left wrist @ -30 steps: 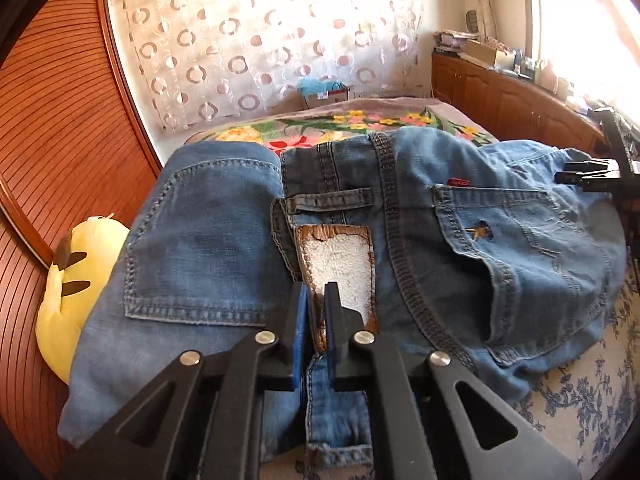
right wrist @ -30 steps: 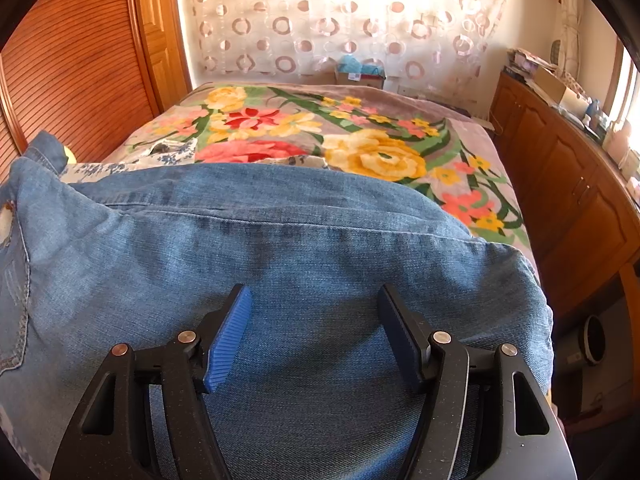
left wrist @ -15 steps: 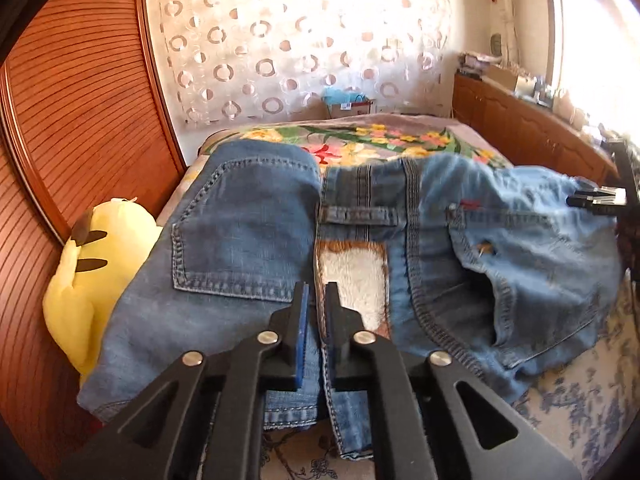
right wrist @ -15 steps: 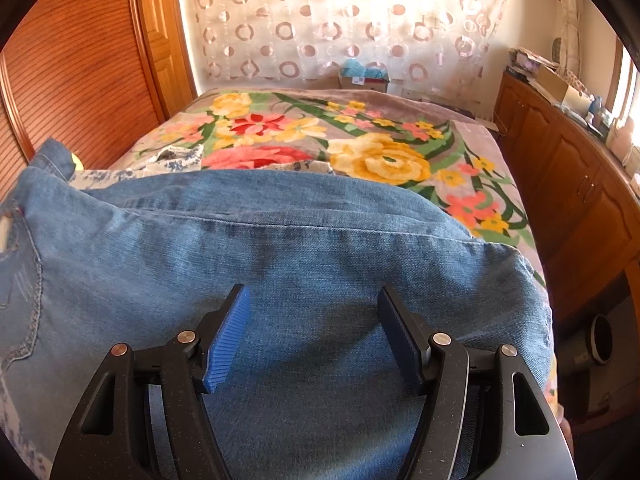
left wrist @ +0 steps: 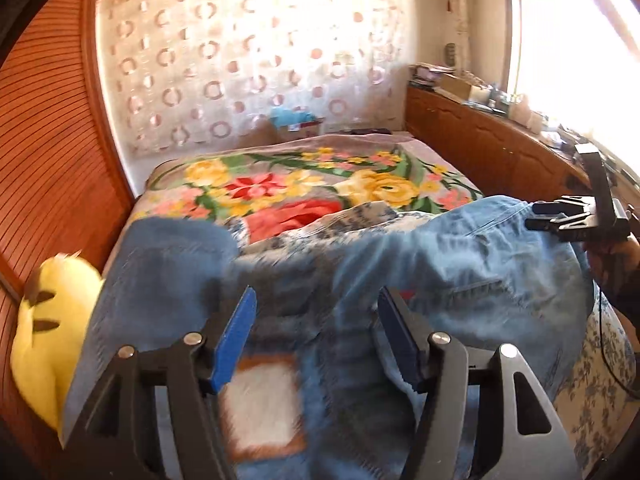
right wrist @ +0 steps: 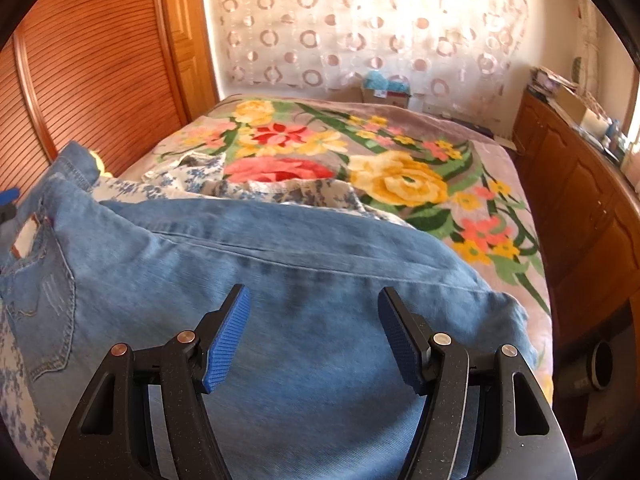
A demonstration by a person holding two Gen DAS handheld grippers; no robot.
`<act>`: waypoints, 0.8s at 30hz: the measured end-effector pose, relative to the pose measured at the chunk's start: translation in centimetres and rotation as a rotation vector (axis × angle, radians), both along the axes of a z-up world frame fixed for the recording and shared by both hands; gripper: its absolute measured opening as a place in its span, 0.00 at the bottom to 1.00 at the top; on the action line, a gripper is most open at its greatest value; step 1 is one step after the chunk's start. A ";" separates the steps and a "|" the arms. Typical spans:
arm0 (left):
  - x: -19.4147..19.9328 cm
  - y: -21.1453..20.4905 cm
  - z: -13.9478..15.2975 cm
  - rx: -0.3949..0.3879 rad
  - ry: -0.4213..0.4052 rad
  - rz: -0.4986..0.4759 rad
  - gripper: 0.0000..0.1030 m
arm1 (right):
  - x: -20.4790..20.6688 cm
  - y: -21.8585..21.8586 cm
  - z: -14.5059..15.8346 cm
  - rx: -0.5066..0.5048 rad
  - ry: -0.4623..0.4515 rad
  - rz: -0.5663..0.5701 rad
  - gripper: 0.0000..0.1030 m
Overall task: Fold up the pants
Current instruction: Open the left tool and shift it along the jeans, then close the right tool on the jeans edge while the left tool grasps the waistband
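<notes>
The bed [right wrist: 520,184] carries the jeans [right wrist: 280,264], folded across its near end; the left tongs [left wrist: 314,320] have just been opening and hold nothing; the right tongs [right wrist: 314,320] gape empty above denim; a loose fold could slump open.

Your left view smears the jeans [left wrist: 420,264] with motion blur; the plush [left wrist: 44,336] is cut off at left.

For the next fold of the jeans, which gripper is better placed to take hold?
Probably the left gripper: its jaws have just opened over the waist end of the jeans, nothing pinched. The right gripper is open too, over plain leg cloth.
</notes>
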State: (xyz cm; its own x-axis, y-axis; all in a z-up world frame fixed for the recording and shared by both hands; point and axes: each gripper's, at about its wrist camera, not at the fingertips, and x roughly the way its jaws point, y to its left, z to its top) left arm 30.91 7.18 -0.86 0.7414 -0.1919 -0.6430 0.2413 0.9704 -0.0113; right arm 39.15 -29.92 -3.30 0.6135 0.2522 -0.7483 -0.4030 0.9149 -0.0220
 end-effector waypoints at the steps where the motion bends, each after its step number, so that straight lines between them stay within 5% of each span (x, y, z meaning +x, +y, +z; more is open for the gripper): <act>1: 0.7 -0.5 0.2 0.000 0.000 -0.012 0.62 | 0.1 0.4 -0.1 -0.006 0.002 0.011 0.66; 9: 5.8 -3.4 -0.5 0.006 0.057 -0.103 0.62 | 2.5 2.5 -0.4 -0.054 0.024 0.088 0.66; 24: 7.5 -5.0 -4.2 0.138 0.147 -0.135 0.62 | 5.2 0.9 -2.7 -0.083 0.122 0.115 0.66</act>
